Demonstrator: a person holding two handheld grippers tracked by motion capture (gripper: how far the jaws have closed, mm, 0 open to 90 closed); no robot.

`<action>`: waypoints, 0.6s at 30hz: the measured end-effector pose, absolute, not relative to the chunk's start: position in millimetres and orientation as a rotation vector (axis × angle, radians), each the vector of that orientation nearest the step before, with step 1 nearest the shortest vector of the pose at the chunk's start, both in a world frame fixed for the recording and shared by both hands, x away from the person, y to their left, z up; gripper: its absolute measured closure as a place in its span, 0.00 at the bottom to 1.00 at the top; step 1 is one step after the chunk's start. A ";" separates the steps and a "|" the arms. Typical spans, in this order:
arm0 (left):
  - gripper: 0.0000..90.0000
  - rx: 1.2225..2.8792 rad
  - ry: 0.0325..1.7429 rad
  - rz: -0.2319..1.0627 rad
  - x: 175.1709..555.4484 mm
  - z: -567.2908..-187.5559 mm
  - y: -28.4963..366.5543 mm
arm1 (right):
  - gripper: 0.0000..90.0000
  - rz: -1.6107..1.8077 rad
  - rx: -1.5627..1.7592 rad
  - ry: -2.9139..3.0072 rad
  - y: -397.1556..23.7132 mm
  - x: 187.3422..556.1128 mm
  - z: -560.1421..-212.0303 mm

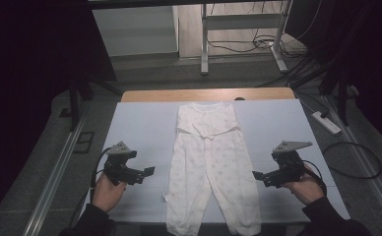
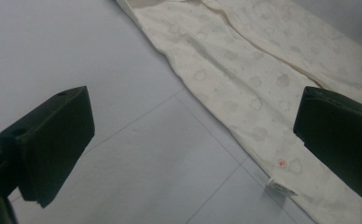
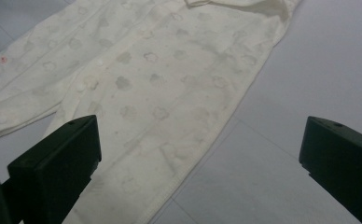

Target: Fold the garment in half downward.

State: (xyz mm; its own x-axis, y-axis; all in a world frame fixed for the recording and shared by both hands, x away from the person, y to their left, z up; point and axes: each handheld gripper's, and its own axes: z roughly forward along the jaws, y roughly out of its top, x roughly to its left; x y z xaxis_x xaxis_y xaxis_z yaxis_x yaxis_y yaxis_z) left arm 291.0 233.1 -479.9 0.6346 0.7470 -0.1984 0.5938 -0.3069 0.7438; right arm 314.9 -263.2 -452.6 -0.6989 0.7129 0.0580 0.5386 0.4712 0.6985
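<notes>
Garment: white pajamas (image 1: 210, 162) lie flat at the mat's (image 1: 140, 128) centre, top at 12 o'clock, legs running to 6 o'clock.
Left gripper (image 1: 148, 171): at 9 o'clock of the legs, jaws wide apart, holding nothing.
Right gripper (image 1: 256, 175): at 3 o'clock of the legs, jaws wide apart, empty.
Progress: likely a fold just starting; the cloth is spread out, no fold made, both legs still to be gripped.
Writing: a small side tag (image 2: 280, 186) and a red mark (image 2: 281, 162), neither readable.
</notes>
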 end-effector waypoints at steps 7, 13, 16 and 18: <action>0.00 2.018 1.038 0.238 302.9 -478.8 228.2 | 0.00 1.061 1.088 2.470 -263.3 325.5 -452.6; 0.00 2.030 1.030 0.235 313.1 -480.0 221.5 | 0.00 1.049 1.125 2.472 -263.6 337.1 -456.6; 0.00 2.041 1.023 0.236 318.0 -480.1 218.5 | 0.00 1.041 1.144 2.473 -264.0 341.9 -458.0; 0.00 2.048 1.018 0.238 321.6 -479.9 217.0 | 0.00 1.040 1.146 2.470 -263.4 344.5 -457.9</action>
State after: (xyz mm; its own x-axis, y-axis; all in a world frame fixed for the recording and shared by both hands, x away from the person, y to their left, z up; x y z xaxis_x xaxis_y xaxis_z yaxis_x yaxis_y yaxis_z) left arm 321.6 217.0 -479.9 0.6559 0.7338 -0.1768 0.5795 -0.3395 0.7409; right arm 344.5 -263.4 -457.9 -0.6694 0.7379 0.0863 0.5773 0.4436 0.6855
